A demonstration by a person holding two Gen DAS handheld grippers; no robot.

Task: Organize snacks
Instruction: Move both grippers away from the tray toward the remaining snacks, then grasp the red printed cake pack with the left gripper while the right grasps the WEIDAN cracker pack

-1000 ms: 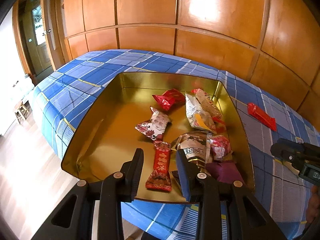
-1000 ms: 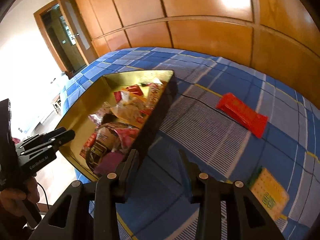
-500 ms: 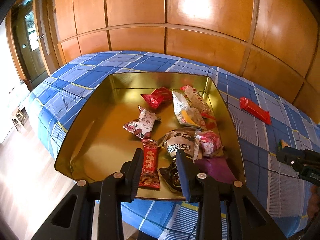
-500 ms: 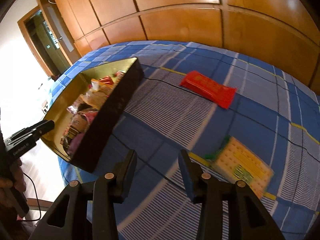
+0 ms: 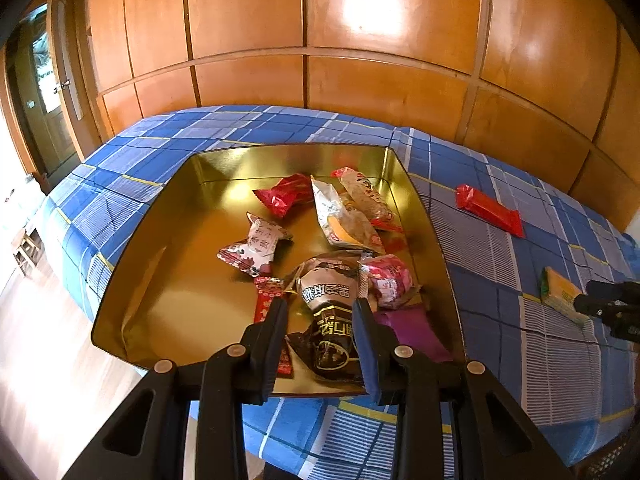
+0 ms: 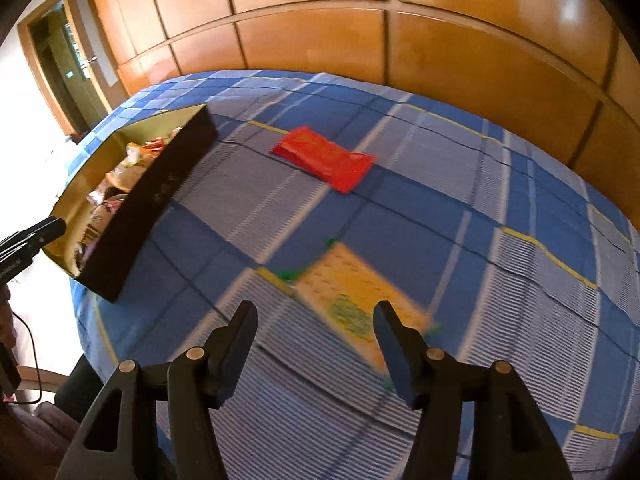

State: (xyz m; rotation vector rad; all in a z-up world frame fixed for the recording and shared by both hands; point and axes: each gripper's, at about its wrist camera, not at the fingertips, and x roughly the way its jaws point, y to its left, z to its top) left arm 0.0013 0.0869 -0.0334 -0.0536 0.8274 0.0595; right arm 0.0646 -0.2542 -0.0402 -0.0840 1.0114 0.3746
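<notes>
Since the earlier frame the right gripper has swung away from the gold tin and now hangs over the yellow cracker packet, which sat farther to its side before; the left gripper's view has shifted only slightly.

Nearest, in the right wrist view: the right jaws are opening, with nothing pressed between them; the cracker packet lies flat on the blue checked cloth just beyond the fingertips, mostly toward the right-hand finger. Risk: the packet is thin and flat, so fingers descending off-centre may skate over the film or pinch a fold of cloth with it. The picture is motion-blurred, so the exact offset cannot be told.

Nearest, in the left wrist view: the left gripper is set narrow but gapped, holding nothing, hovering over the tin's near rim above a brown packet. Risk: if lowered, it may knock the rim or crush the piled wrappers.

Middle distance: the tin holds the gathered snacks, crowded toward its right side. Risk: a packet dropped there may rest on the heap and slide out over the wall.

Farther: the red bar lies on the cloth, well apart from the tin, uncollected. Beyond stands the wooden panelling.
</notes>
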